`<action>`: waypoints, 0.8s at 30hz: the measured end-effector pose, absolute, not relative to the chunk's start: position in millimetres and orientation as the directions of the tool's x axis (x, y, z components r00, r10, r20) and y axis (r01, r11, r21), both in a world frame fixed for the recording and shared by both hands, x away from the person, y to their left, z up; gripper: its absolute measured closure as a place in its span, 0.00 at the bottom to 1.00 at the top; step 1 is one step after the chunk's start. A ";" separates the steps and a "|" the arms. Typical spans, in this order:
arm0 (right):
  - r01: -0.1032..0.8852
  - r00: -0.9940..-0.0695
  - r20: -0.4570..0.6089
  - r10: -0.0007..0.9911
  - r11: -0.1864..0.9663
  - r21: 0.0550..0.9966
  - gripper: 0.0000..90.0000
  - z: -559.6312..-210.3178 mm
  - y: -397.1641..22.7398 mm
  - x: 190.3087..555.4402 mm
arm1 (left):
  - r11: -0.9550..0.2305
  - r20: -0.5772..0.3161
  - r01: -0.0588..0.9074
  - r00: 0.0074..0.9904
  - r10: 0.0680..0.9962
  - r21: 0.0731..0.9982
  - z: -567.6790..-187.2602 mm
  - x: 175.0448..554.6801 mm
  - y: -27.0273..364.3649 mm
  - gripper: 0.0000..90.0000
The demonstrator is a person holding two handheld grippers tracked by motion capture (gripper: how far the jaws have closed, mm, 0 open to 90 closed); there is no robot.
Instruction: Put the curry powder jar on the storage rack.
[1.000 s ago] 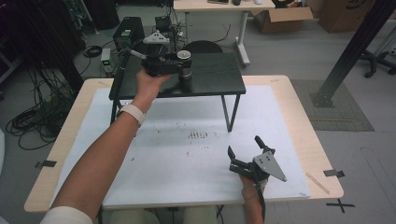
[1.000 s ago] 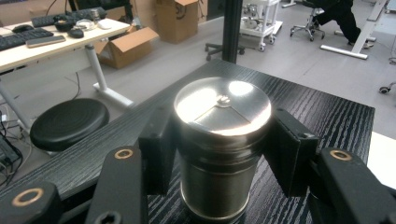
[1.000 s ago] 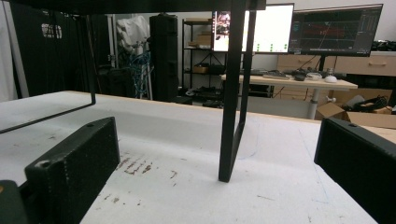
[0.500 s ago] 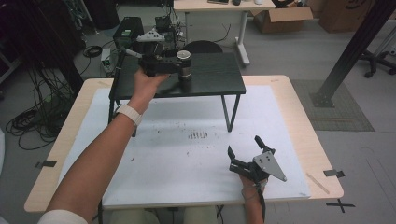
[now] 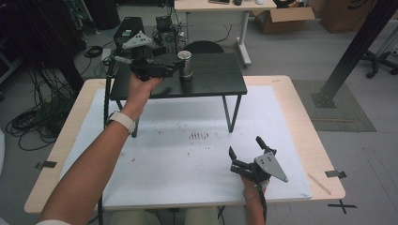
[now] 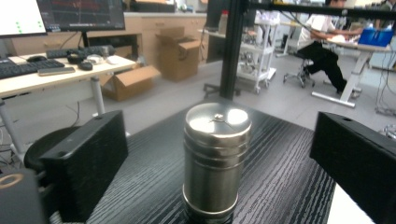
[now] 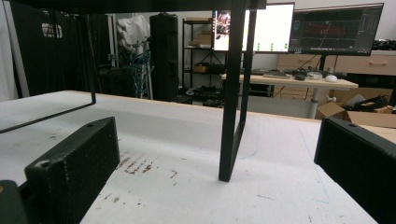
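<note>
Left gripper [image 5: 174,67]: jaws spread wide, just opened, flanking the can [image 5: 186,64] without touching it; held level over the stand [image 5: 220,82]. Can [image 6: 215,158]: one, steel, lidded, upright on the black stand top, near its back edge, left of middle; free gaps show on both sides between it and the jaws. Stand: one, black wood-grain top on thin legs, set on the far half of the table [image 5: 300,112]; its right half is bare, giving room that way. Right gripper [image 5: 244,157]: jaws apart, holding nothing, resting on the white mat [image 5: 187,159] near the table's front edge, well apart from the can; one stand leg [image 7: 231,121] rises ahead of it. Mat: one, with a small patch of dark marks at centre. Around: desk, boxes and cables beyond the far edge.
</note>
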State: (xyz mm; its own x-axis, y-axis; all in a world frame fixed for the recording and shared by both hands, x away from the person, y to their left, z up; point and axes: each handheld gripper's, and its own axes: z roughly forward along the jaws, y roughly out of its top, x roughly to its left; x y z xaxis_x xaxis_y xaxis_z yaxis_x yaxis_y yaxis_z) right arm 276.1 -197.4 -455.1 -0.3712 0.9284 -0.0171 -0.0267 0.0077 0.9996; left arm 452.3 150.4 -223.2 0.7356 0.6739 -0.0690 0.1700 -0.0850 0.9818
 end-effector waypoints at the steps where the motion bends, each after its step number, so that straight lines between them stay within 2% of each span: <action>1: -0.027 -0.371 -0.017 0.928 0.008 1.000 0.00 -455.1 -197.5 276.1 | -0.069 -0.078 0.167 0.735 0.674 0.983 -223.0 450.6 153.1 0.03; 6: -0.026 -0.372 -0.017 0.928 0.007 1.000 0.00 -455.1 -197.5 276.2 | -0.031 -0.089 0.148 0.730 0.677 0.988 -221.5 442.4 162.9 0.01; 13: -0.026 -0.372 -0.018 0.928 0.008 1.000 0.00 -455.1 -197.4 276.3 | -0.035 -0.053 0.105 0.728 0.684 0.994 -220.9 424.4 173.4 0.00; 24: -0.024 -0.372 -0.015 0.928 0.007 1.000 0.00 -455.1 -197.5 276.5 | -0.018 -0.049 0.082 0.736 0.675 0.996 -224.1 402.9 186.2 0.01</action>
State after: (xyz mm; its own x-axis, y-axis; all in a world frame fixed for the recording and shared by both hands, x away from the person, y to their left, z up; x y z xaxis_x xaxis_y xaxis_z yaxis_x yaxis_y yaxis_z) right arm 276.5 -197.5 -455.1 -0.3716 0.9283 -0.0153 -0.0240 0.0069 0.9997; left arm 402.9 186.2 -224.1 0.7362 0.6750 -0.0487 0.0821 -0.0177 0.9965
